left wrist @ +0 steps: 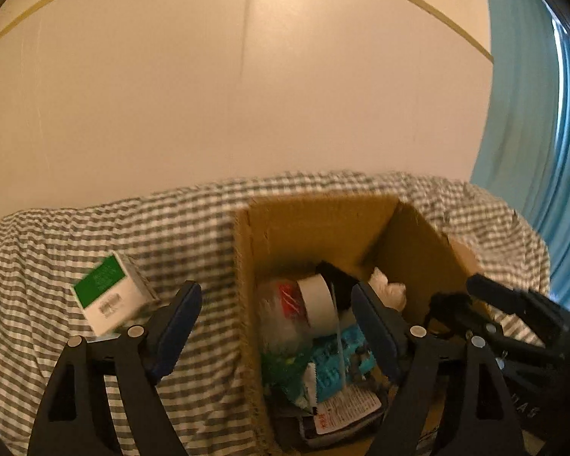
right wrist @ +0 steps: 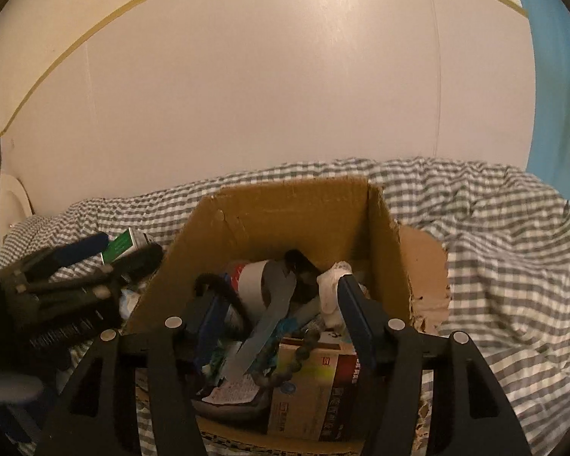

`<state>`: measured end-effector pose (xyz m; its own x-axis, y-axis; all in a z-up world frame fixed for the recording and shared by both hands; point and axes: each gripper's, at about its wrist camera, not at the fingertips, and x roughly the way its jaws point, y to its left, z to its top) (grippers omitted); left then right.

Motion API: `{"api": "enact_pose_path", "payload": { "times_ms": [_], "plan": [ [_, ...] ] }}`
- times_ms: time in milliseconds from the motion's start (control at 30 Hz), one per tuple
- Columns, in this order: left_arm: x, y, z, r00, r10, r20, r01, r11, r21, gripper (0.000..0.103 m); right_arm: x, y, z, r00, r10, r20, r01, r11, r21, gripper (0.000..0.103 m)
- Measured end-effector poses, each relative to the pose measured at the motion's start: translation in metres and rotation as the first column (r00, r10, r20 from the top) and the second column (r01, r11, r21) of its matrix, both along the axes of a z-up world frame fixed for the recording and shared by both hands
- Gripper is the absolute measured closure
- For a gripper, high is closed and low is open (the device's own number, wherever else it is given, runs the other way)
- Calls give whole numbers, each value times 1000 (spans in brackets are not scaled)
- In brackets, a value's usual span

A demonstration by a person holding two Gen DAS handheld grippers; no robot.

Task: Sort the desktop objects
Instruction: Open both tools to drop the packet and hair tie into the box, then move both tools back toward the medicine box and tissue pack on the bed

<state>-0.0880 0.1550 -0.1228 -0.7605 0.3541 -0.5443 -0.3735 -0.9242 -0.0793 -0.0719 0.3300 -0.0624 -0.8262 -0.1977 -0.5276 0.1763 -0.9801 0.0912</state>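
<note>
An open cardboard box (left wrist: 315, 224) (right wrist: 285, 212) stands on a grey checked cloth (left wrist: 95, 235) and holds several items: a roll of white tape (left wrist: 317, 304) (right wrist: 250, 285), a grey spanner (right wrist: 269, 319), a teal packet (left wrist: 342, 364), a bead string (right wrist: 300, 353), a printed carton (right wrist: 315, 387). A green and white box (left wrist: 110, 296) (right wrist: 123, 245) lies on the cloth left of the cardboard box. My left gripper (left wrist: 277, 326) is open and empty, straddling the box's left wall. My right gripper (right wrist: 281, 311) is open and empty above the box's contents.
A cream wall (left wrist: 247, 95) rises behind the cloth. A blue curtain (left wrist: 532, 133) hangs at the right. The box's right flap (right wrist: 423, 266) is torn and folded outward. The right gripper's body shows in the left wrist view (left wrist: 513, 315).
</note>
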Motion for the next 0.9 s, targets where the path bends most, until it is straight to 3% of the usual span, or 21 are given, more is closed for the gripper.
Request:
{"api": "enact_pose_path", "payload": {
  "times_ms": [67,133,200,233,300,367,467,567,667,767,800,900],
  "plan": [
    [2,-9,11,1000,14,-17,-13,1000,22,12,1,2,4,1000,2,-12,-2,1000,-13,43],
    [4,-20,21,999,38,-38,-36,998,42,7,1,4,8,999,-12,-31,11,1000,-17,34],
    [7,-33,32,997,51,-51,-47,996,74,6,4,6,13,998,-36,-56,34,999,-25,13],
    [7,-38,36,997,54,-55,-49,995,84,4,3,7,13,998,-40,-50,39,999,-31,10],
    [9,-51,44,996,63,-62,-57,994,89,4,-7,5,9,998,-43,45,44,999,-10,6],
    [9,-61,50,995,71,-70,-65,995,79,3,-24,-5,-6,975,-35,217,21,997,69,6],
    [7,-73,57,993,87,-82,-82,995,63,2,-35,-13,-10,964,-40,262,13,994,106,5],
    [2,-87,65,993,95,-71,-90,994,67,1,-58,-26,-12,926,15,378,-70,988,134,4],
    [-7,-99,70,994,103,-45,-99,991,88,1,-79,-34,-9,884,38,466,-95,990,101,2],
    [-11,-110,73,994,105,-43,-100,990,102,1,-98,-49,-14,815,62,577,-163,979,125,0],
    [-10,-113,74,993,108,-49,-103,990,101,1,-99,-48,-11,817,42,574,-148,979,138,0],
    [-10,-123,72,991,116,-72,-108,989,104,0,-93,-45,11,879,-11,476,-84,980,178,0]
  ]
}}
